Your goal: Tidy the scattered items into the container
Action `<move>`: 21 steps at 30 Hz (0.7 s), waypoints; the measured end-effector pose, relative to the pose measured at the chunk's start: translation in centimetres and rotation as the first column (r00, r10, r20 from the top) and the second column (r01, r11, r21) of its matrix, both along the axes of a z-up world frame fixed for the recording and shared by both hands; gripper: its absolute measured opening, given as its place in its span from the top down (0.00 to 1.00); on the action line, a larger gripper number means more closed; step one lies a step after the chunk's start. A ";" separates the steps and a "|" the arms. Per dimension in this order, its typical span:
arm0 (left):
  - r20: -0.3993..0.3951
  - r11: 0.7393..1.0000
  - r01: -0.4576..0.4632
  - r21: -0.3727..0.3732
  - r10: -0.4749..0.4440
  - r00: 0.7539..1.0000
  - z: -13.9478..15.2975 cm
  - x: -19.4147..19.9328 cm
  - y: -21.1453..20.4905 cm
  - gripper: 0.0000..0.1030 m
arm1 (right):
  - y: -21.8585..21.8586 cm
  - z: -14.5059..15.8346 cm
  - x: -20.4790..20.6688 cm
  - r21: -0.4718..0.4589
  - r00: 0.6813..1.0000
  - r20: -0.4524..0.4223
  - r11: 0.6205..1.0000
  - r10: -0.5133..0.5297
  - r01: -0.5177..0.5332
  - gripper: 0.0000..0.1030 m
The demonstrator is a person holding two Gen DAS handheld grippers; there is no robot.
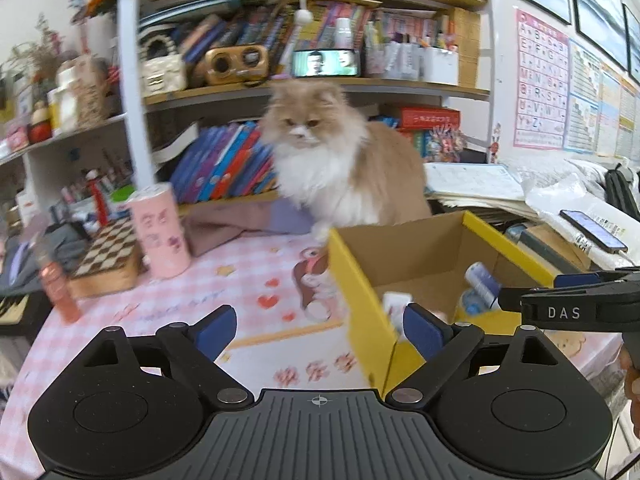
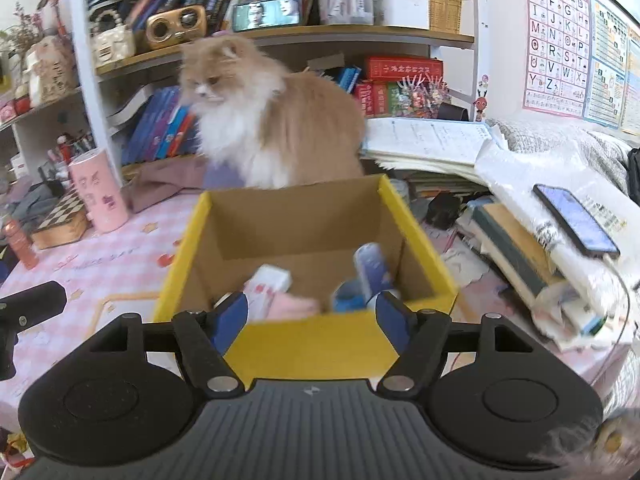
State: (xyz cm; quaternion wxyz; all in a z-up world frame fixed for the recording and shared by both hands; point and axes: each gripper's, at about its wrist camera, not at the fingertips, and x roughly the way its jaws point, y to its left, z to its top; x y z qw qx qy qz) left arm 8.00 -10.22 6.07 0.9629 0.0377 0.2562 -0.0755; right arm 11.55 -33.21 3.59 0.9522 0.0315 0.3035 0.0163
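Note:
A yellow cardboard box stands open on the pink checked tablecloth; it also shows in the left wrist view. Inside lie a white and pink packet, a pink cloth, a blue and white tube and a blue round item. My right gripper is open and empty, just in front of the box's near wall. My left gripper is open and empty, at the box's left near corner. The right gripper's side shows in the left wrist view.
A fluffy cream cat sits right behind the box. A pink cylinder, a chessboard box and a copper bottle stand at the left. Stacked books and a phone lie to the right. Shelves fill the back.

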 end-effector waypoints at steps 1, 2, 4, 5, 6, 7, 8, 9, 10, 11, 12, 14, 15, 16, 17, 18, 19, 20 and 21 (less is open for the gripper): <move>-0.005 1.000 -0.009 -0.002 0.009 1.000 -0.2 -0.6 0.6 0.08 | 0.8 -0.2 -0.7 0.000 1.000 -0.004 1.000 0.004 -0.004 0.32; -0.011 1.000 -0.019 -0.003 0.019 1.000 -0.4 -1.3 1.3 0.08 | 1.5 -0.4 -1.5 0.000 1.000 -0.008 1.000 0.010 -0.010 0.32; -0.029 0.999 -0.043 -0.001 0.042 0.999 -1.0 -2.7 2.6 0.08 | 3.1 -0.8 -3.1 -0.006 1.000 -0.016 1.000 0.023 -0.024 0.32; -0.039 0.999 -0.053 0.002 0.053 0.998 -1.3 -3.4 3.1 0.08 | 3.9 -1.0 -3.9 -0.009 0.999 -0.021 0.999 0.030 -0.030 0.32; -0.049 0.998 -0.066 0.005 0.066 0.997 -1.5 -4.0 3.7 0.08 | 4.6 -1.2 -4.8 -0.012 0.999 -0.027 0.999 0.038 -0.038 0.31; -0.057 0.997 -0.080 0.006 0.080 0.995 -1.8 -4.7 4.3 0.08 | 5.4 -1.4 -5.6 -0.015 0.998 -0.032 0.999 0.046 -0.047 0.31; -0.062 0.996 -0.094 0.007 0.095 0.994 -2.0 -5.2 4.9 0.08 | 6.1 -1.6 -6.5 -0.019 0.998 -0.038 0.998 0.055 -0.056 0.29; -0.067 0.994 -0.113 0.009 0.113 0.991 -2.3 -5.9 5.5 0.08 | 6.8 -1.8 -7.3 -0.023 0.997 -0.044 0.998 0.063 -0.065 0.29; -0.073 0.992 -0.128 0.010 0.128 0.989 -2.6 -6.6 6.0 0.07 | 7.4 -2.1 -8.1 -0.026 0.996 -0.050 0.997 0.070 -0.072 0.28; -0.080 0.990 -0.141 0.012 0.142 0.987 -2.8 -7.2 6.5 0.07 | 8.0 -2.3 -8.7 -0.029 0.995 -0.057 0.997 0.075 -0.077 0.27; -0.087 0.988 -0.155 0.015 0.156 0.984 -3.0 -7.7 6.9 0.07 | 8.6 -2.6 -9.4 -0.030 0.994 -0.068 0.996 0.082 -0.084 0.26; -0.099 0.984 -0.176 0.024 0.177 0.979 -3.4 -8.8 7.5 0.07 | 9.7 -3.0 -10.4 -0.032 0.992 -0.081 0.995 0.095 -0.098 0.24; -0.104 0.983 -0.183 0.032 0.186 0.977 -3.6 -9.4 7.7 0.07 | 10.2 -3.2 -10.9 -0.038 0.991 -0.084 0.994 0.100 -0.104 0.22; -0.112 0.981 -0.188 0.040 0.191 0.975 -3.8 -9.9 7.9 0.07 | 10.7 -3.3 -11.3 -0.044 0.991 -0.084 0.993 0.104 -0.108 0.19; -0.121 0.980 -0.191 0.048 0.195 0.973 -4.0 -10.3 8.1 0.07 | 11.2 -3.3 -11.8 -0.048 0.991 -0.082 0.993 0.107 -0.112 0.17; -0.130 0.980 -0.193 0.057 0.199 0.971 -4.2 -10.7 8.2 0.07 | 11.5 -3.4 -12.1 -0.048 0.991 -0.081 0.992 0.111 -0.115 0.17; -0.138 0.979 -0.195 0.066 0.203 0.970 -4.4 -11.1 8.3 0.07 | 11.8 -3.4 -12.5 -0.047 0.990 -0.080 0.992 0.114 -0.118 0.15; -0.145 0.978 -0.198 0.073 0.206 0.968 -4.5 -11.5 8.5 0.06 | 12.1 -3.5 -12.9 -0.048 0.990 -0.081 0.992 0.115 -0.119 0.14; -0.152 0.977 -0.200 0.078 0.210 0.966 -4.7 -11.8 8.7 0.05 | 12.4 -3.6 -13.2 -0.048 0.990 -0.084 0.992 0.115 -0.119 0.13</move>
